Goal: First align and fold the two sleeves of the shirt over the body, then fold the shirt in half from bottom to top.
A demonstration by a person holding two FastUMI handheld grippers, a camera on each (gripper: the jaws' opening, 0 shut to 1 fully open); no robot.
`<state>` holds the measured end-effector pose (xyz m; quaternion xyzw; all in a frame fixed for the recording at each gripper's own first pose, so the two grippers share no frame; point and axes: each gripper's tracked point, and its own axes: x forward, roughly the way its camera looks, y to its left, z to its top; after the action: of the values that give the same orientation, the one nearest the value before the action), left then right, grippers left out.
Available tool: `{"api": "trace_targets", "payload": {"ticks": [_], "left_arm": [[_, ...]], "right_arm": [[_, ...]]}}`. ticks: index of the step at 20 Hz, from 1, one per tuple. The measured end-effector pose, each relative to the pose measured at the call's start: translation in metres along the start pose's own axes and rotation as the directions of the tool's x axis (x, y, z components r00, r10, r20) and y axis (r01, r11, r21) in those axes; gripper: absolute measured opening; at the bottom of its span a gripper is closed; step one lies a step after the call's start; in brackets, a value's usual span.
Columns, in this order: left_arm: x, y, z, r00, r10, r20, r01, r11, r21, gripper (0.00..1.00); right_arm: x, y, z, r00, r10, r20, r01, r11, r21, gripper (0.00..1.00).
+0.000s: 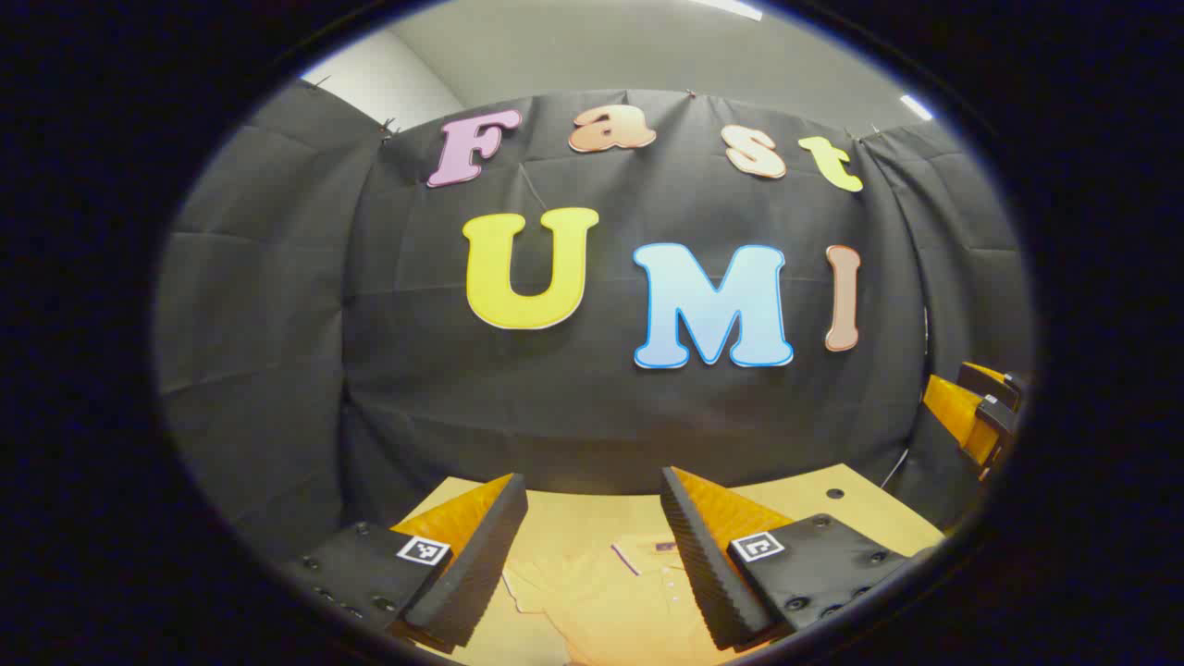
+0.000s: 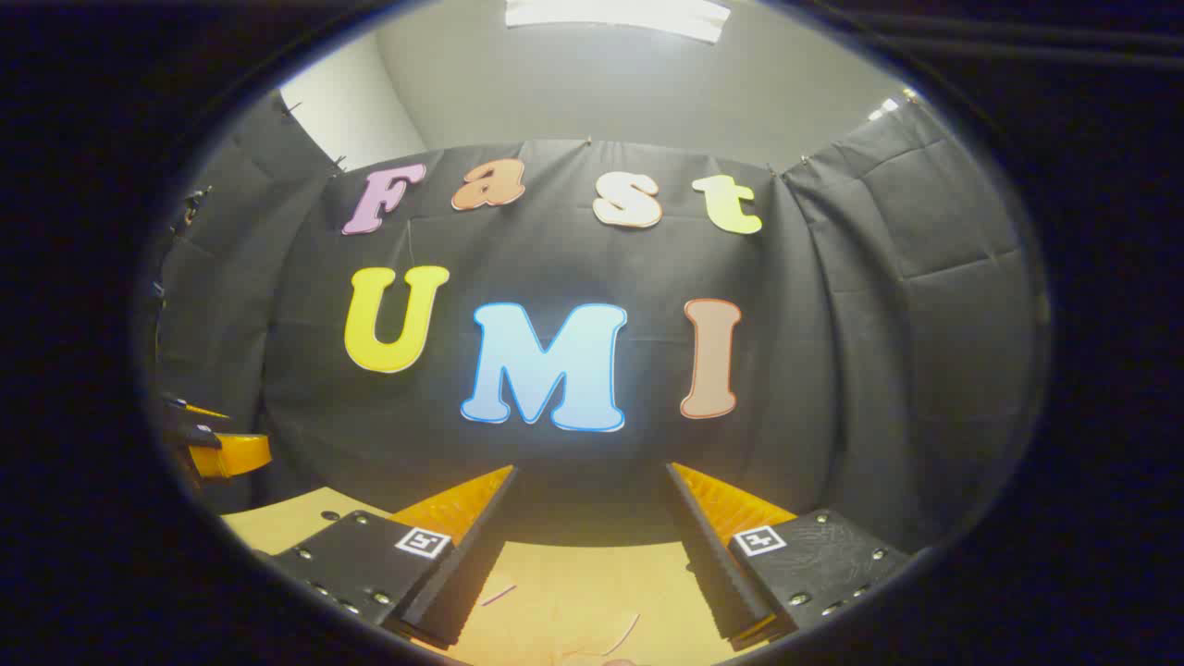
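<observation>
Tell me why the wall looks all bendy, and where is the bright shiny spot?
In both views the fisheye lens bows the black cloth wall outward. In the right gripper view the ceiling light glares white, washing out the ceiling. In the left gripper view the shirt looks a little soft on the table, between the left gripper's open fingers.

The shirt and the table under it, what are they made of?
The shirt looks like soft matte cloth, maybe cotton knit: it lies limp with a collar and small buttons. The table seems to be smooth pale wood or a wood-look board with a dull finish and small round holes; which one, I cannot tell.
</observation>
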<state>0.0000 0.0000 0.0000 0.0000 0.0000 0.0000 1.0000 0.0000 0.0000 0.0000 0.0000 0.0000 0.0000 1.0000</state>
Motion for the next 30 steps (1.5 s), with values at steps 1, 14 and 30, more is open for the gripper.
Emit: {"api": "trace_targets", "payload": {"ticks": [1, 14, 30], "left_arm": [[0.0, 0.0, -0.001, 1.0, -0.005, -0.004, 0.005, 1.0, -0.003, 0.94], [0.0, -0.004, 0.002, 1.0, -0.003, 0.012, 0.002, 0.999, 0.054, 0.93], [0.011, -0.011, 0.011, 1.0, -0.01, 0.024, 0.008, 0.997, 0.083, 0.94]], "right_arm": [[-0.001, -0.001, -0.002, 1.0, -0.001, -0.006, 0.001, 1.0, 0.0, 0.95], [0.0, -0.004, -0.014, 0.998, 0.021, -0.066, -0.018, 0.999, 0.034, 0.96], [0.039, -0.012, -0.111, 0.961, 0.036, -0.274, -0.022, 0.998, 0.053, 0.95]]}}
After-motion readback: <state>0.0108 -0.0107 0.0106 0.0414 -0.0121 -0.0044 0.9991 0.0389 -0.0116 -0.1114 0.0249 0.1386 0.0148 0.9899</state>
